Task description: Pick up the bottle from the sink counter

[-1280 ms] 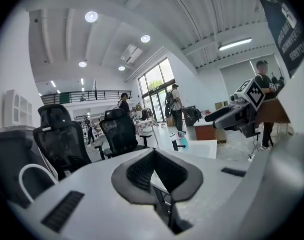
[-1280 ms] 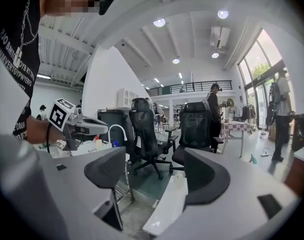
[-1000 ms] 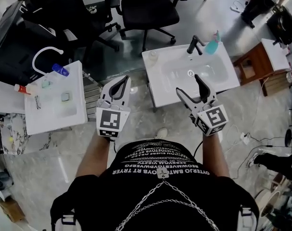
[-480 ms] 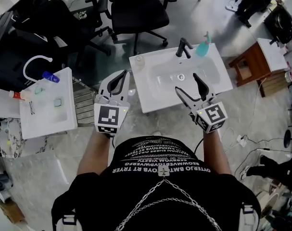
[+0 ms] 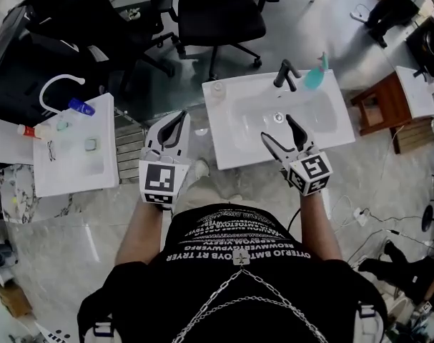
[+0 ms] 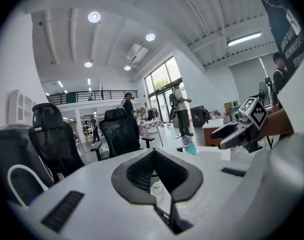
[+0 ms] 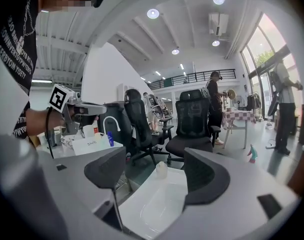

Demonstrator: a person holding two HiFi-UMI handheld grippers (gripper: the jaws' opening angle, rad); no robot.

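A small clear bottle [image 5: 217, 88] stands upright on the far left corner of the white sink counter [image 5: 231, 138]. My right gripper [image 5: 276, 128] hangs open and empty over the front of the basin, well short of the bottle. In the right gripper view the bottle [image 7: 162, 169] shows far off between the open jaws [image 7: 155, 183]. My left gripper [image 5: 182, 115] floats just left of the counter's front corner, tips touching, holding nothing. The bottle [image 6: 156, 188] peeks through the hollow behind its shut tips [image 6: 154, 155].
A black tap [image 5: 287, 73] and a teal spray bottle [image 5: 317, 76] sit at the sink's back edge. A second white counter [image 5: 74, 166] at the left carries a blue bottle [image 5: 81, 106] and small items. Office chairs [image 5: 217, 13] stand beyond; a wooden stool [image 5: 377, 102] is at the right.
The head view has shifted a little. My right gripper has reached slightly forward over the sink's front edge. The left gripper holds much the same place and pose.
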